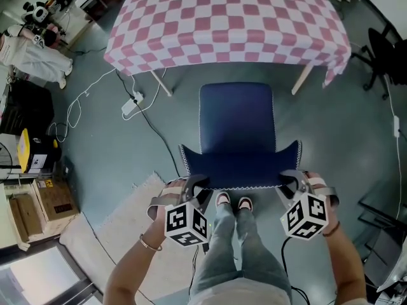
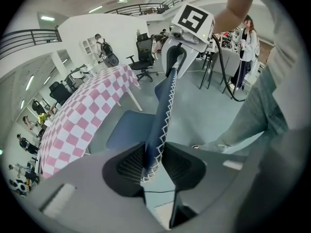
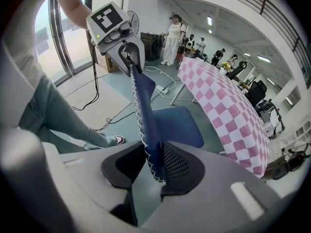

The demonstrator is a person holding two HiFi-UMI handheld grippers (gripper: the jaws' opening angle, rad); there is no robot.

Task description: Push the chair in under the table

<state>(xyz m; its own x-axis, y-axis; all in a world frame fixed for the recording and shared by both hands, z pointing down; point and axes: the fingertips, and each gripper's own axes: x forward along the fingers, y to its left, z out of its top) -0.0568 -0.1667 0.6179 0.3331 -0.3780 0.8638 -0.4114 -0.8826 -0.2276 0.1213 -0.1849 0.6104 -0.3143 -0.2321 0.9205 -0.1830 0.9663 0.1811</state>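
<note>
Seen from above, a blue chair [image 1: 236, 122] stood on a grey floor [image 1: 337, 138], facing a table [image 1: 229, 24] draped in pink-and-white checks. The front of the seat sat just short of the table's near edge, so the chair was not yet under it. The left gripper [image 1: 195, 185] was clamped on the left end of the backrest [image 1: 238, 165] and the right gripper [image 1: 290, 180] on the right end, each pinching the white-stitched top edge. The person's shoes [image 1: 233, 202] stood just behind the chair.
</note>
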